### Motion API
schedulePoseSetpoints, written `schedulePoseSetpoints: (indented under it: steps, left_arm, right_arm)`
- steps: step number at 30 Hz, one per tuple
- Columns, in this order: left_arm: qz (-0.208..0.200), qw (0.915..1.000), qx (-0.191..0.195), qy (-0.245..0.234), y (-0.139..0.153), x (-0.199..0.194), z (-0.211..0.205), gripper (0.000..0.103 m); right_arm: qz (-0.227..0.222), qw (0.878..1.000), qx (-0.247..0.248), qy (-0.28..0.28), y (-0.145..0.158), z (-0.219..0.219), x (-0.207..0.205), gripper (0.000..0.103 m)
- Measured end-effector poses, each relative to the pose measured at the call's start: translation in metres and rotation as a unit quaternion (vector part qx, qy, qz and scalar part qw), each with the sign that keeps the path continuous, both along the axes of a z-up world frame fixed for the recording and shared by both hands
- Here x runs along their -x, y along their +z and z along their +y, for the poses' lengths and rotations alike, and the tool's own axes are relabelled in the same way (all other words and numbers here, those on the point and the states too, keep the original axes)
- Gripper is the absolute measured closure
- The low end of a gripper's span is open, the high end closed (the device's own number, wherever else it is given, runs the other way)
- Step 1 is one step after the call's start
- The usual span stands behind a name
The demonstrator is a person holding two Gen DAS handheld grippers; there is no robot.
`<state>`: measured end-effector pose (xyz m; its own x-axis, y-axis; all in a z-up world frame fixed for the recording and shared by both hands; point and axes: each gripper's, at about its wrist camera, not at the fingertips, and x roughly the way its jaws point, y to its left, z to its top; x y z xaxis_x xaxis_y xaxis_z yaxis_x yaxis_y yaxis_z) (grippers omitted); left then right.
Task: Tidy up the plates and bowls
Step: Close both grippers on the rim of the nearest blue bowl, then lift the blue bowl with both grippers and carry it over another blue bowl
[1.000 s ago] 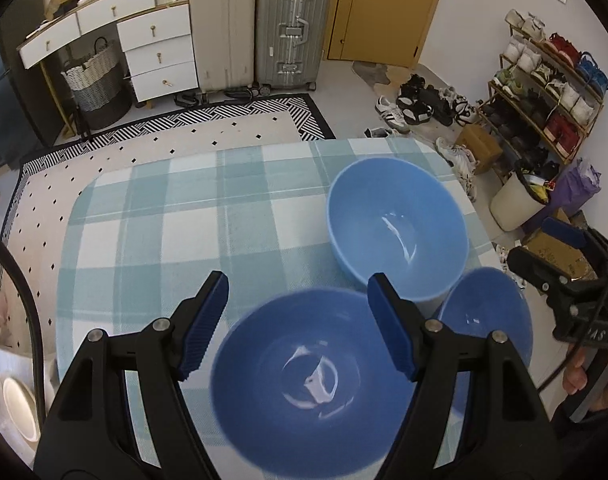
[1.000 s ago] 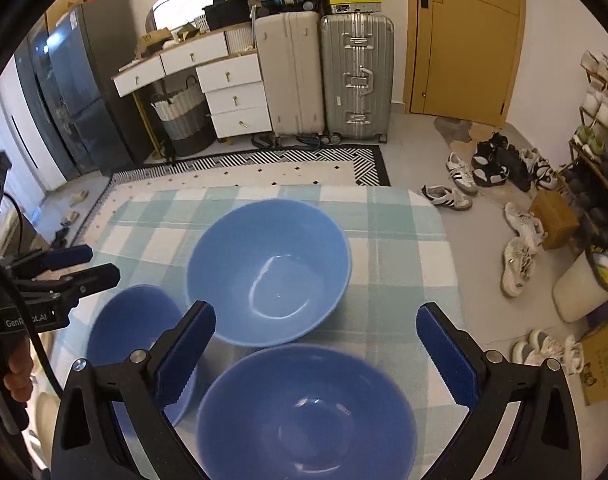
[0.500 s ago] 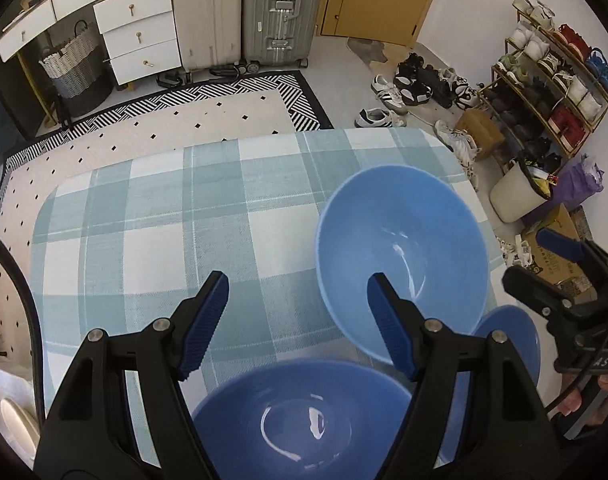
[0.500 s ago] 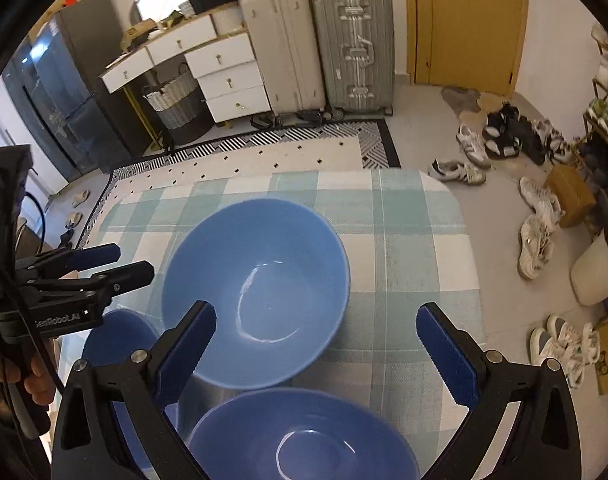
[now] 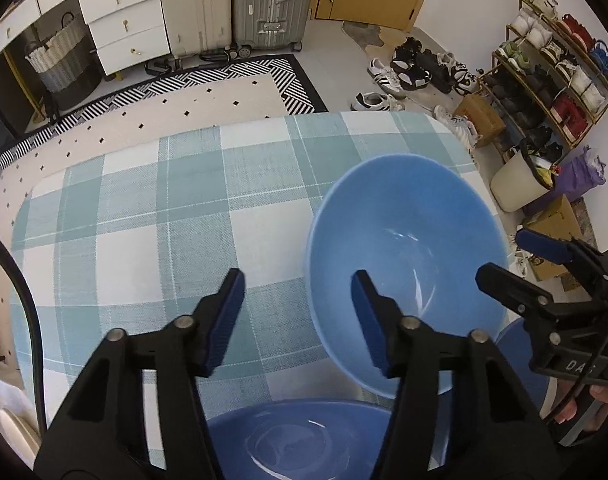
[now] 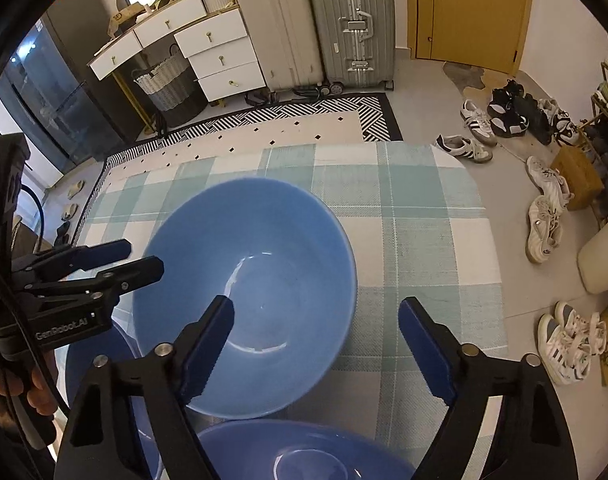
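a checked tablecloth (image 5: 152,216) covers the table in a room lined with suitcases and shoes

left wrist view: the left gripper (image 5: 298,312) straddles the near-left rim of the big light-blue bowl (image 5: 404,240), jaws apart, pinching nothing. they have just been narrowing; best close squarely on the wall

right wrist view: the right gripper (image 6: 316,336) straddles the opposite rim, likewise narrowing, unclamped. 2 darker bowls (image 6: 304,452) have slid toward the frame's bottom since earlier
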<state>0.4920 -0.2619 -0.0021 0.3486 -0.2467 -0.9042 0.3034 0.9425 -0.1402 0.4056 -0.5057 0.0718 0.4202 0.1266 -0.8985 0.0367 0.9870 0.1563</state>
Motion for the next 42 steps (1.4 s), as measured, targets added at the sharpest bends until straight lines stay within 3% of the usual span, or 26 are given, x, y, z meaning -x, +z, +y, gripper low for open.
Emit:
schedulePoseSetpoints:
  steps: [5,8,12,15,20,27,35,42]
  left_arm:
    - [0.0,1.0,0.002,-0.002,-0.001,-0.001,-0.004,0.067]
    - [0.006,1.0,-0.002,-0.002,-0.001,-0.001,-0.005,0.076]
    - [0.012,0.9999,-0.004,-0.003,-0.005,0.0,-0.009,0.095]
    - [0.007,0.9999,-0.014,-0.004,-0.006,0.0,-0.012,0.099]
    - [0.002,0.9999,-0.014,0.001,-0.007,0.0,-0.012,0.099]
    - [-0.011,0.9999,-0.011,0.001,0.0,0.002,-0.015,0.099]
    - [-0.036,0.9993,0.0,0.01,0.03,0.012,-0.005,0.099]
    - [-0.065,0.9978,0.001,0.017,0.072,0.036,0.008,0.099]
  right_arm:
    - [0.001,1.0,-0.004,-0.001,0.0,-0.001,-0.003,0.033]
    - [0.011,1.0,-0.004,-0.002,-0.006,-0.001,-0.005,0.049]
    - [0.021,1.0,-0.004,-0.004,-0.015,-0.003,-0.007,0.058]
    - [0.027,1.0,-0.009,-0.006,-0.022,-0.005,-0.009,0.075]
    - [0.027,0.999,0.007,-0.015,-0.025,-0.007,-0.01,0.089]
    - [0.017,0.999,0.016,-0.026,-0.017,-0.012,-0.009,0.094]
    - [-0.016,0.999,0.012,-0.027,0.02,-0.008,0.0,0.094]
    - [-0.044,0.999,0.021,-0.017,0.066,0.008,0.02,0.094]
